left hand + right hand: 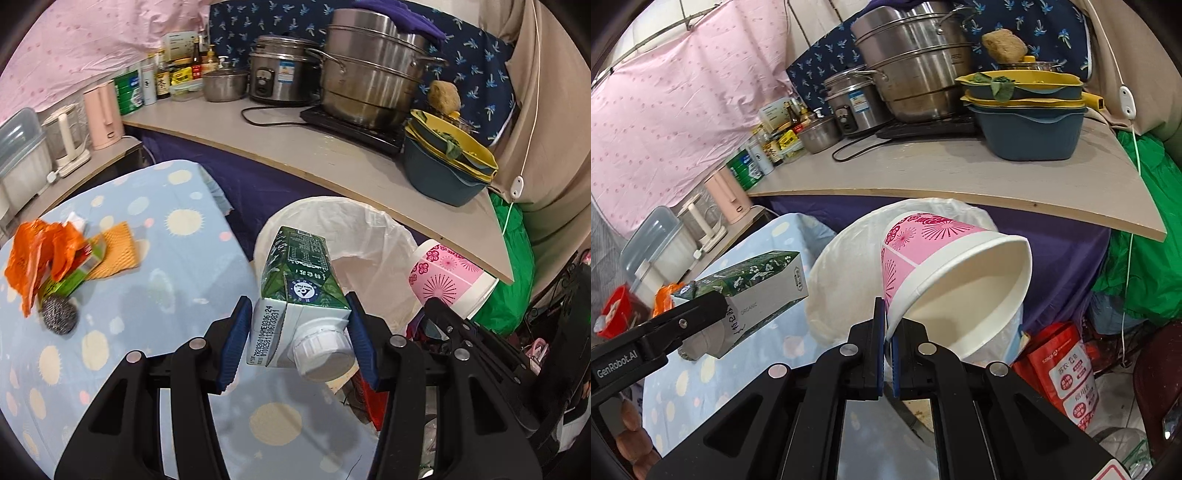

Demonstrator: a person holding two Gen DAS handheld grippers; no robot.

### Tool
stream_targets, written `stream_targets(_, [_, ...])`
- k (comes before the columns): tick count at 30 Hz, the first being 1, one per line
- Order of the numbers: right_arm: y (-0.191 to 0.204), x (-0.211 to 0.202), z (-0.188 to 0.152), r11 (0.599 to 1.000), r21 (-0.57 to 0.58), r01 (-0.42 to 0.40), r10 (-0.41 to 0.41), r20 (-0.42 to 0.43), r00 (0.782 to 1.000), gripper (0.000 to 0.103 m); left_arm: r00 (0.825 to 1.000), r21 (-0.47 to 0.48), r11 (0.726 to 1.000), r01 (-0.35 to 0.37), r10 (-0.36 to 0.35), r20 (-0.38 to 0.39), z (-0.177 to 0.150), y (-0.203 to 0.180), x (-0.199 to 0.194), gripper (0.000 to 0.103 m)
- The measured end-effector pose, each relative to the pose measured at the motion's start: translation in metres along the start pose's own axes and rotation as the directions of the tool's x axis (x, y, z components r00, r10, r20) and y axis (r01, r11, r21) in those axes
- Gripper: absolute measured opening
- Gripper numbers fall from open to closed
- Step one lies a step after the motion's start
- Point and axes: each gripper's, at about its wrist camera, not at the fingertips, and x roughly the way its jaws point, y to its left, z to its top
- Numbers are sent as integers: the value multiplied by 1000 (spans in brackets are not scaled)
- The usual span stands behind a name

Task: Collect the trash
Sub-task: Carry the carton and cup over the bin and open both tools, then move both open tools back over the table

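Two pieces of trash ride toward the white-lined bin (pixel 373 236) just ahead of my tools. My left tool (pixel 297 339) clamps a green milk carton (pixel 295 269) near its capped end; my right tool (pixel 888 345), pinched narrow, grips a pink paper cup (pixel 945 273) by its rim alone. That thin hold may slip, dropping the cup short. Counter (pixel 960 173) overhangs beyond; orange wrappers (pixel 40 258) and a steel scourer (pixel 59 315) wait far left.
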Motion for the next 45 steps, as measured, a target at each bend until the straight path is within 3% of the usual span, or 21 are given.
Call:
stream_targets(19, [-5,53,12,1000,-4,-4,4,-76,997,4,1000,32,999,4,-3,-27,25,-23,54,50])
stream_targets(23, [-4,57,15,1000,-6,3,-4,-71,997,13,1000,27,1000,-2,3,-29,28,-24,59,50])
stream_targets(27, [-5,57,19,1000,5,6,-6,-60,998,13,1000,30,999,-17,18,-21,31,-24,61,51])
stream_targets(31, [-6,53,20,1000,12,6,-6,-47,999,21,1000,25,999,-23,23,-15,33,-24,61,57])
stream_targets(45, [-3,30,20,1000,19,6,-6,-13,1000,30,999,9,999,-33,33,-5,31,-20,48,58])
